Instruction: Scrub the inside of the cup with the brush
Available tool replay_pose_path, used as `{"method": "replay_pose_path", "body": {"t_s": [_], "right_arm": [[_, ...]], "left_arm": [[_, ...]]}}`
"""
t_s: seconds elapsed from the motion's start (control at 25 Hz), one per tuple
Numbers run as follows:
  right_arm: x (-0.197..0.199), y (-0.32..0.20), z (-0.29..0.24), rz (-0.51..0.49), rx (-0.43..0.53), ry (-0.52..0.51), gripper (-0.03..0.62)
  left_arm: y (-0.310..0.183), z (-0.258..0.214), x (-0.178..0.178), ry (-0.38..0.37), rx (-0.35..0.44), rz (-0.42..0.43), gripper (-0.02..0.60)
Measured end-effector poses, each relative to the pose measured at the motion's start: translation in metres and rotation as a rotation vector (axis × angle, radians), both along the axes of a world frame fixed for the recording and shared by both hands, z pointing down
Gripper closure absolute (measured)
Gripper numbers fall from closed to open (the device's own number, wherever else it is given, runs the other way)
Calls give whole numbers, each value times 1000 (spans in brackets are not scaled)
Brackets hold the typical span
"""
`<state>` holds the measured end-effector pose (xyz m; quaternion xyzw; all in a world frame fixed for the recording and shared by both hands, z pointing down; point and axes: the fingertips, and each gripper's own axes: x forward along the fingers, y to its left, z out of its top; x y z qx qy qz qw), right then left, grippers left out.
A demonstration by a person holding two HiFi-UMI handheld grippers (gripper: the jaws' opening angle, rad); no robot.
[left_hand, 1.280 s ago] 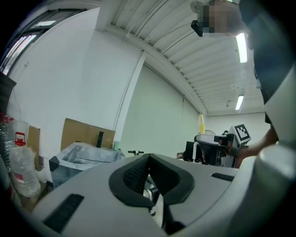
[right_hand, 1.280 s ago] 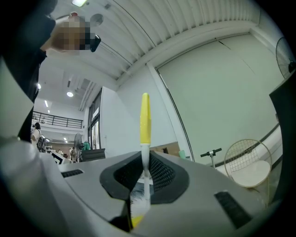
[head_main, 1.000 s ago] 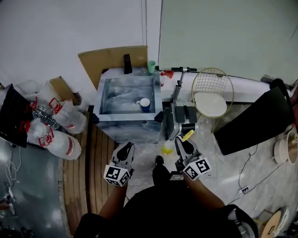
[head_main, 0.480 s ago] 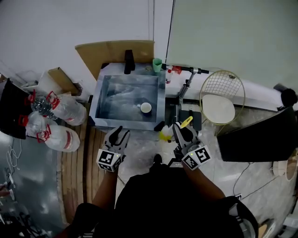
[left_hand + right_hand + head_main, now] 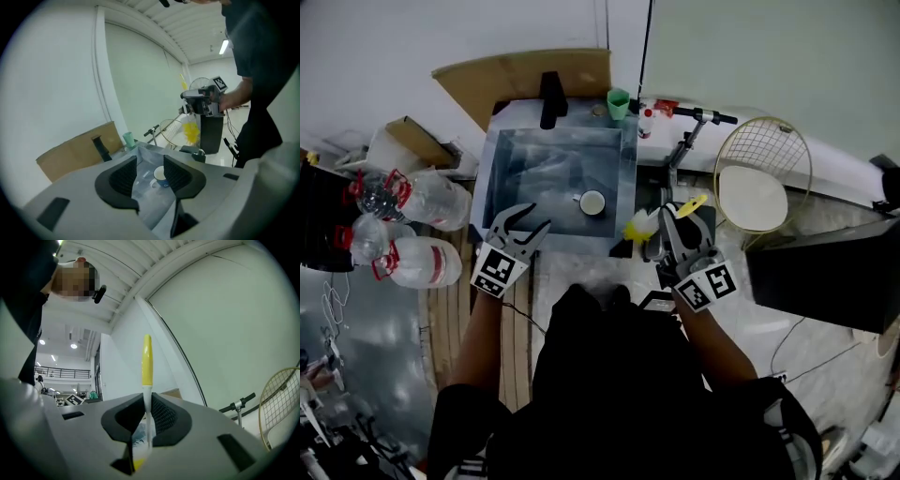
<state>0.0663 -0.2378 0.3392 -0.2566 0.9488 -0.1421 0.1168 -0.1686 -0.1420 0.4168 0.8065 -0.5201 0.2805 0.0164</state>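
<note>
A cup (image 5: 592,202), white inside and blue outside, stands in the grey sink (image 5: 499,164) near its right wall. My left gripper (image 5: 528,221) hovers over the sink's front edge, left of the cup. Its jaws have just been opening and stand wide with nothing between them. In the left gripper view the cup (image 5: 160,175) shows farther off, beyond the gap of that gripper (image 5: 150,173). My right gripper (image 5: 668,214) is just right of the sink, shut on the brush (image 5: 639,225), whose yellow bristles point left. The brush's yellow handle (image 5: 147,364) sticks up from the right gripper (image 5: 147,416).
A black tap (image 5: 551,98) and a green cup (image 5: 619,101) stand at the sink's back rim, with cardboard (image 5: 525,70) behind. Large water bottles (image 5: 422,202) lie to the left. A scooter (image 5: 689,141), a wire chair (image 5: 761,178) and a black panel (image 5: 834,272) are to the right.
Both grippers have moved forward to the sink. The left gripper's jaws went from shut to wide open and it rolled. The right gripper still holds the brush.
</note>
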Motion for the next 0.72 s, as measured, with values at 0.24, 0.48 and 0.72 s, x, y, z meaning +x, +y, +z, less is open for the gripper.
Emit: {"method": "replay_pose_path", "body": {"t_s": [0.24,0.48,0.72], "right_arm": [[-16,-23,1,46,10,0,545],[-41,-38,5,118,-3,34,545],[-70,-41,15,195,-13,74,545]], "left_arm": [[-45,45,-10,-128,-146,242,385],[-80,95,-14,-150,-245,482,382],[-91,159,-10,-180,-363,725,382]]}}
